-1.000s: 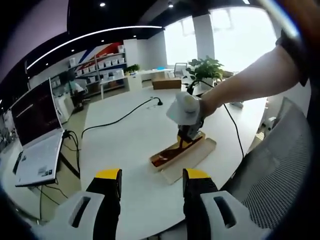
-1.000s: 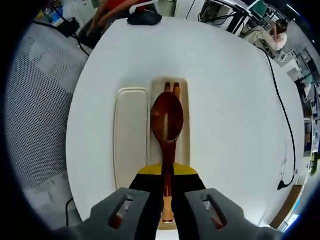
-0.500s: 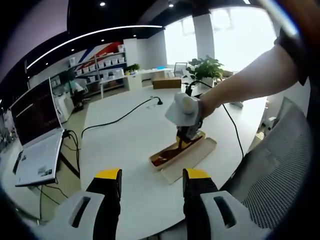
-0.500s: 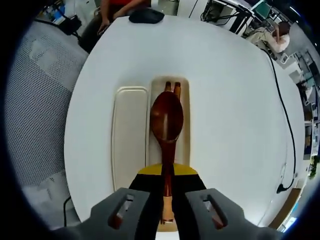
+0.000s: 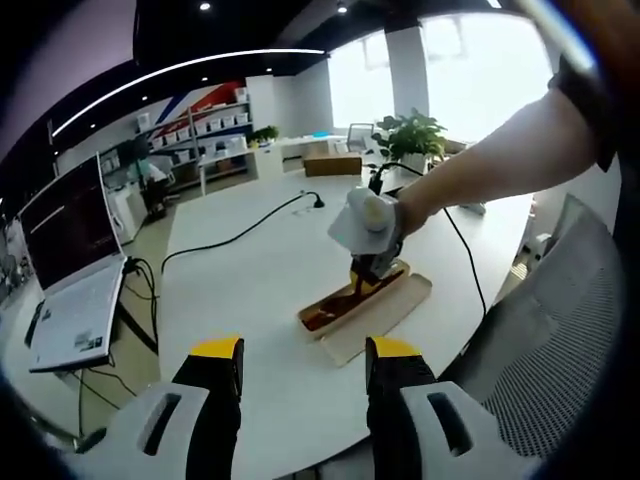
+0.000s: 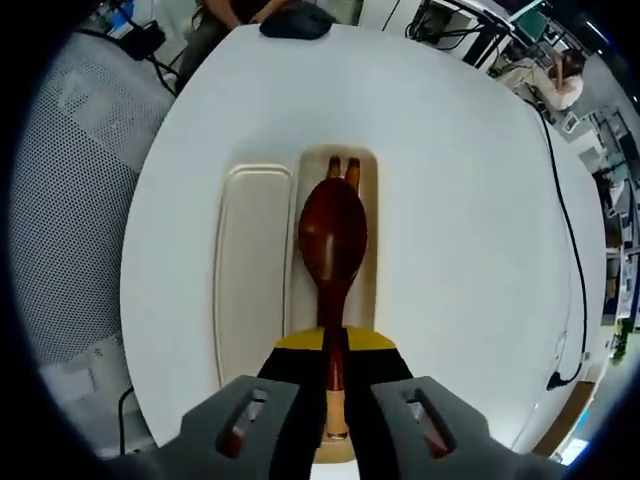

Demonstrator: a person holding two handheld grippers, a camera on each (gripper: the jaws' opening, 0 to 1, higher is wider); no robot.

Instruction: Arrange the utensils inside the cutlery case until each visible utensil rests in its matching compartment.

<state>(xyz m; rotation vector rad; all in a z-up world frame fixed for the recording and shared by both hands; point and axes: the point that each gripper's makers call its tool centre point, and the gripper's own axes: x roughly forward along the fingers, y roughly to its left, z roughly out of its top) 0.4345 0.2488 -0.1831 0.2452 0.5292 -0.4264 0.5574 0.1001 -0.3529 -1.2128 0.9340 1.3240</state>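
Observation:
A dark wooden spoon (image 6: 333, 238) is held along the open beige cutlery case (image 6: 369, 272), its bowl above the case's far half. My right gripper (image 6: 335, 352) is shut on the spoon's handle. The ends of two chopsticks (image 6: 352, 170) show in the case past the bowl. The case's lid (image 6: 250, 275) lies flat to its left. In the left gripper view, the right gripper (image 5: 366, 226), in a person's hand, hangs over the case (image 5: 343, 313) with the lid (image 5: 378, 320) beside it. My left gripper (image 5: 303, 355) stands open, well short of the case, nothing between its fingers.
An open laptop (image 5: 70, 290) sits at the table's left edge, and a black cable (image 5: 240, 235) runs across the far side. A mesh chair (image 5: 560, 340) stands at the right edge. A dark object (image 6: 298, 20) lies at the table's far rim.
The right gripper with the spoon has risen a little and shifted slightly; the case looks a bit smaller. The left gripper has not moved.

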